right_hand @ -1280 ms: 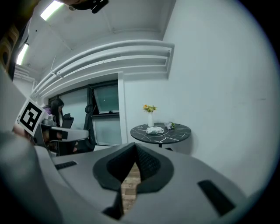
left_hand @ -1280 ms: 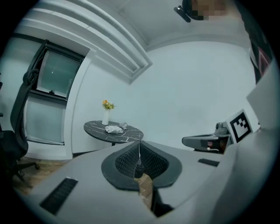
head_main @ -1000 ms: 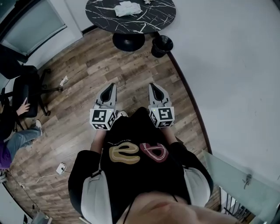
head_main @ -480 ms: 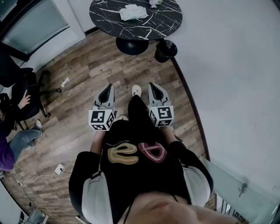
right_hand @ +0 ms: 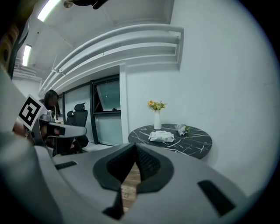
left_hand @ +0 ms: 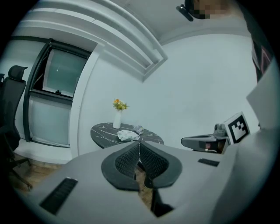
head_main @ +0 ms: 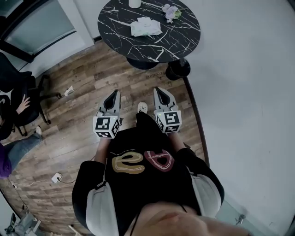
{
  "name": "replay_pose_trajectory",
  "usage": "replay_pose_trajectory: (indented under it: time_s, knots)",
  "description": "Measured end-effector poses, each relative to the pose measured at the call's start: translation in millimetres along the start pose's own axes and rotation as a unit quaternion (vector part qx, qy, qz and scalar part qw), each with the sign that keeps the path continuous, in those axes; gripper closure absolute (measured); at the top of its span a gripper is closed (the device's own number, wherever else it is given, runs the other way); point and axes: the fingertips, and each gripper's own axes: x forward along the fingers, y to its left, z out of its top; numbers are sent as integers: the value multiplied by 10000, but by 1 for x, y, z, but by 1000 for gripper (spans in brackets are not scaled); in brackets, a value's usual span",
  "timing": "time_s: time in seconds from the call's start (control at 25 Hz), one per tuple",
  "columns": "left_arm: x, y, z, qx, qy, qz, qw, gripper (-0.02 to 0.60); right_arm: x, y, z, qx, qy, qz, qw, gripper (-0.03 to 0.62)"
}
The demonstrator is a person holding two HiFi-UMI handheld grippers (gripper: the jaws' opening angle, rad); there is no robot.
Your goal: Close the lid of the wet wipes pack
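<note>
The wet wipes pack (head_main: 145,26) (left_hand: 127,135) (right_hand: 161,136) is a pale soft packet lying on a round black marble table (head_main: 177,41) (left_hand: 103,132) (right_hand: 197,144), well ahead of me. Its lid is too small to make out. My left gripper (head_main: 113,95) (left_hand: 139,146) and right gripper (head_main: 159,91) (right_hand: 134,148) are held side by side at waist height over the wooden floor, far short of the table. Both are shut with nothing between the jaws.
A white vase with flowers (left_hand: 117,114) (right_hand: 156,115) and a small purple flower bunch (head_main: 169,12) share the table. A black bin (head_main: 177,70) stands by the table's base, next to the white wall (head_main: 249,92). A seated person (head_main: 11,133) and office chair (head_main: 23,92) are at the left.
The table and wipes pack have drawn nearer and lower in the head view as the person walks toward them. Both grippers stay shut, side by side.
</note>
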Motion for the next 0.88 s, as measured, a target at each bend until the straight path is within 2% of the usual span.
replay_pose_trajectory:
  time_s: [0.44, 0.88]
  knots:
    - [106, -7, 20, -20, 23, 296, 9996, 563, 79, -88, 19, 7, 5, 418, 9991, 583]
    - [157, -4, 14, -189, 175, 471, 9986, 563, 117, -129, 18, 72, 177, 676, 9975, 583]
